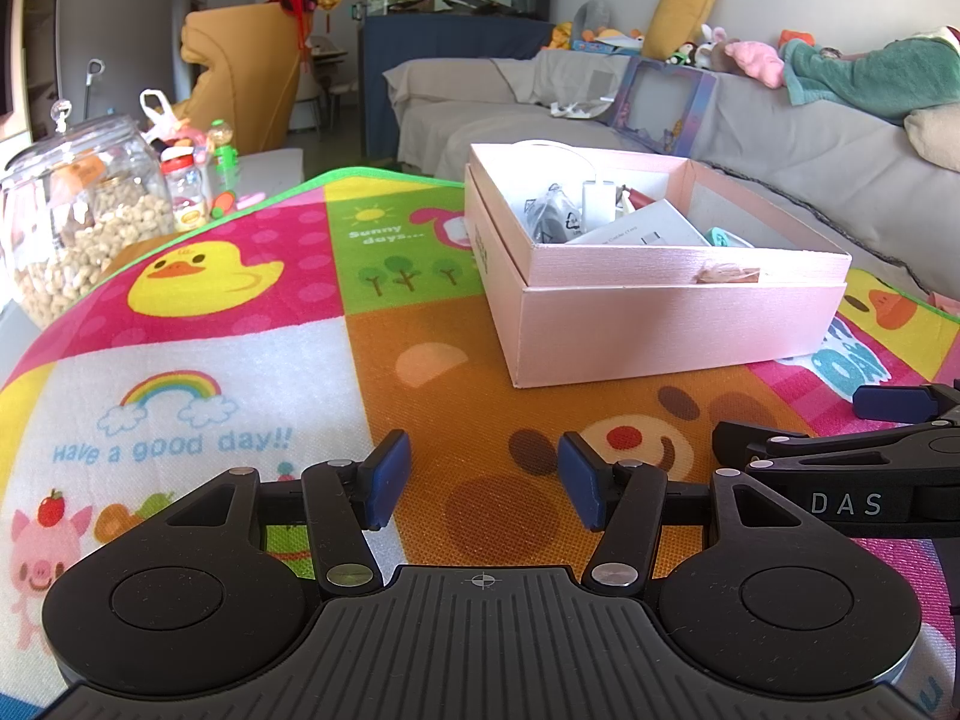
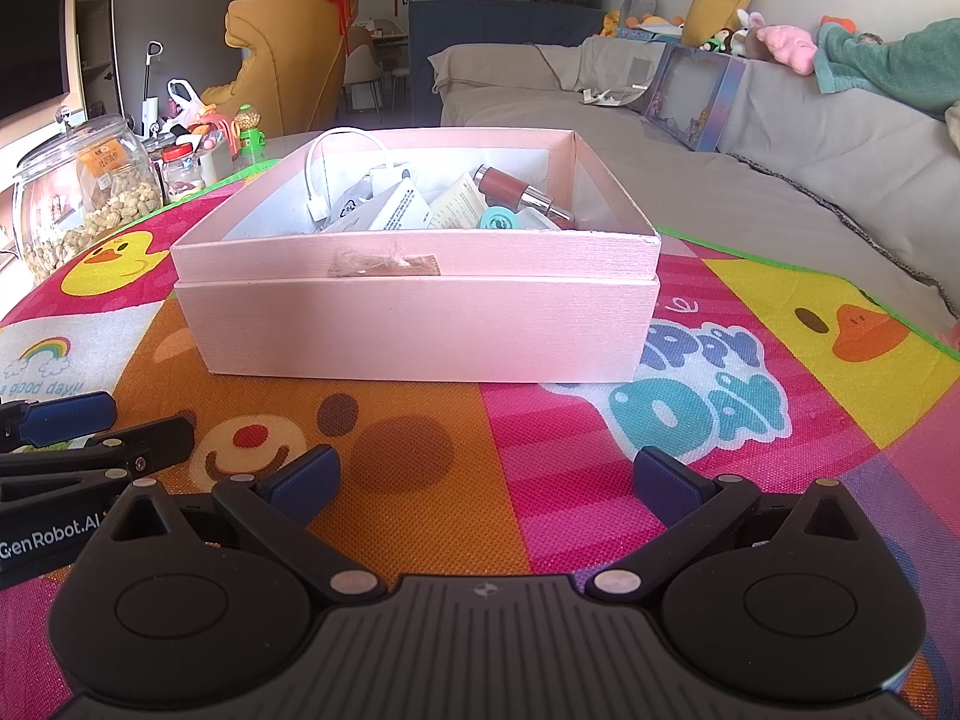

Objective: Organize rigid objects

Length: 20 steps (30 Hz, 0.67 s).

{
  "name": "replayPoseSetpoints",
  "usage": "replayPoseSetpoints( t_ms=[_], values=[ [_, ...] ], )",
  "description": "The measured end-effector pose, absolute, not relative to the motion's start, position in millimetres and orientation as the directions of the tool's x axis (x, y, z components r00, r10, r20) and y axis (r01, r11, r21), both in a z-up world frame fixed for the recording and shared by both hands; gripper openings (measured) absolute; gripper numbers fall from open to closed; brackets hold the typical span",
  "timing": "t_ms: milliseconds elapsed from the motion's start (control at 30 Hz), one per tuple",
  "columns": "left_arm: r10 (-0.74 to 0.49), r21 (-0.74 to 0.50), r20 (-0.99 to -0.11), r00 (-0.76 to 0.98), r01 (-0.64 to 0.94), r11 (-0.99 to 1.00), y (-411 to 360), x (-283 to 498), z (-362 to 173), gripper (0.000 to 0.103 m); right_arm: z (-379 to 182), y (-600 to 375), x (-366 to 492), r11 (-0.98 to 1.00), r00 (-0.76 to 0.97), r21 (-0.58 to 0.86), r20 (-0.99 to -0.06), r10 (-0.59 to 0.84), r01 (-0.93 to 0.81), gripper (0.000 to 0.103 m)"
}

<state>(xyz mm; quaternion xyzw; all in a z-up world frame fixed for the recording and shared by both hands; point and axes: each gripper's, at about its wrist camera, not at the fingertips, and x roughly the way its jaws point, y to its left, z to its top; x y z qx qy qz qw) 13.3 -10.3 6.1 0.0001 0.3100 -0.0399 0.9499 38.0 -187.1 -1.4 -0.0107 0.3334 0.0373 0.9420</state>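
A pink open box [image 2: 420, 324] stands on a colourful cartoon play mat [image 2: 600, 468]; it also shows in the left wrist view [image 1: 660, 324]. Inside lie a white cable [image 2: 336, 150], white packets and leaflets [image 2: 396, 207], a reddish tube with a silver cap [image 2: 516, 189] and a small teal item [image 2: 497, 219]. My left gripper [image 1: 483, 486] is open and empty above the mat, in front and left of the box. My right gripper [image 2: 486, 483] is open wider and empty, straight in front of the box. Each gripper shows at the edge of the other's view.
A glass jar of peanuts [image 2: 84, 198] and small bottles [image 2: 180, 171] stand at the mat's far left. A grey sofa [image 2: 780, 168] with plush toys and a window-front toy box [image 2: 690, 96] runs along the right. A yellow armchair [image 2: 288, 54] stands behind.
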Motion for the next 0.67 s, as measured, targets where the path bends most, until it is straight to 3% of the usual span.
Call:
replayPoseSetpoints(
  t_ms=[667],
  values=[
    [-0.078,-0.022,-0.591,0.803,0.08,0.997,-11.3,12.7,6.4,0.06,-1.6,-186.9,38.1,0.997,0.775,0.005,-0.629,0.063,-0.077,0.103]
  ],
)
